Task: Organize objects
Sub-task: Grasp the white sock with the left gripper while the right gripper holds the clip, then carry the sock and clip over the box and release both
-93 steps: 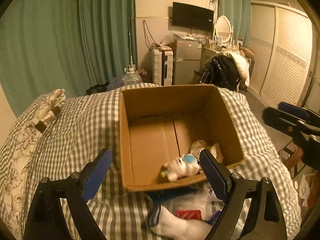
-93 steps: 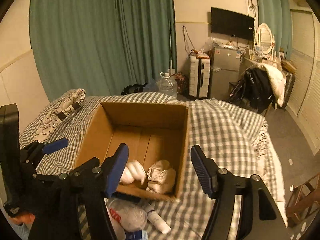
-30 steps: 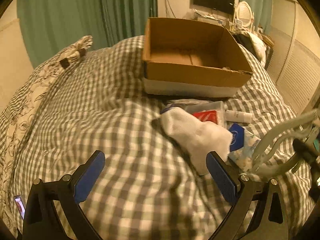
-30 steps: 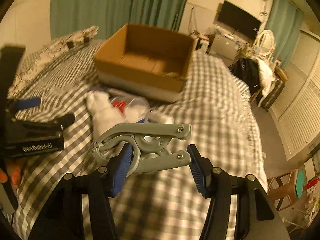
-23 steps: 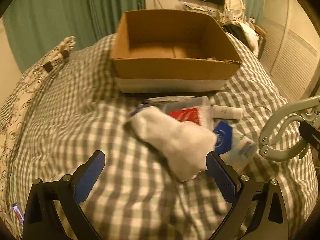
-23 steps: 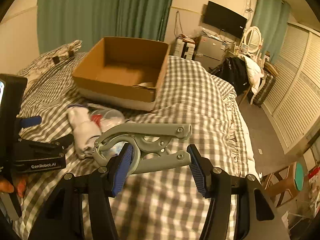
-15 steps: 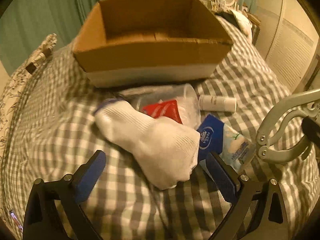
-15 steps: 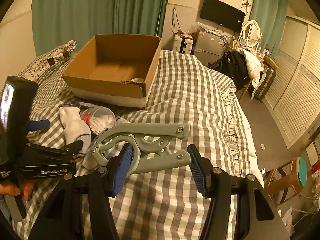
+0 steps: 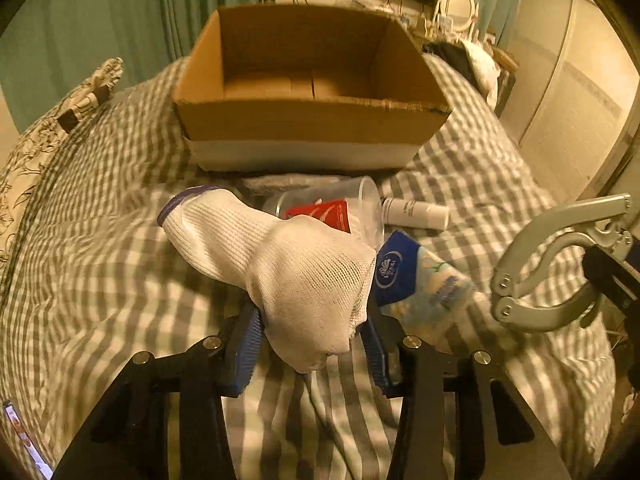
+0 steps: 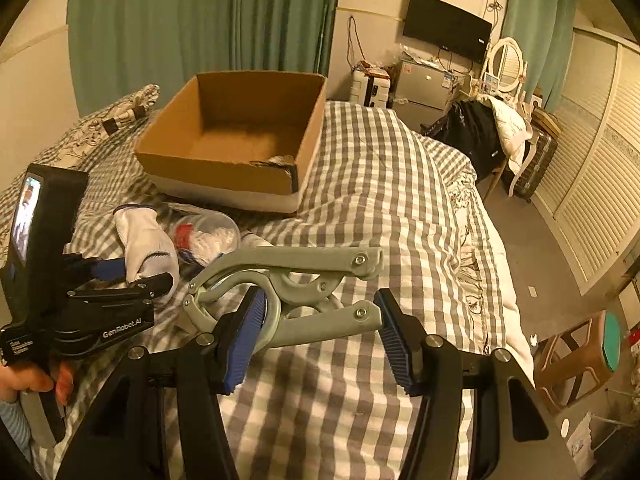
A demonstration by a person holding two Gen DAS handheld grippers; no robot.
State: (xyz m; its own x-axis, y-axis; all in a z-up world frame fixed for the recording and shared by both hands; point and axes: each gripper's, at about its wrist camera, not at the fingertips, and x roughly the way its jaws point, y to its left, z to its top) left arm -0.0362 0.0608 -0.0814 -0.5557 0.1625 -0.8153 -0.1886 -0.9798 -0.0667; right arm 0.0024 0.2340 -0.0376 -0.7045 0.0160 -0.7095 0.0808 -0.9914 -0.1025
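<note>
The left claw has just been closing, and its blue pads now pinch the toe end of the white sock — which lies on the checked bed, near the cardboard box. The right claw stands half-closed on a grey clamp, held off the bed.

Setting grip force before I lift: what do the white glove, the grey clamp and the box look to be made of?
White glove: knitted fabric, going by the visible mesh weave and how it bulges limply between the left gripper's jaws.
Grey clamp: matte grey, probably plastic, possibly painted metal; shiny rivets at the joints.
Box: brown corrugated cardboard with a ragged torn rim, dull finish.
</note>
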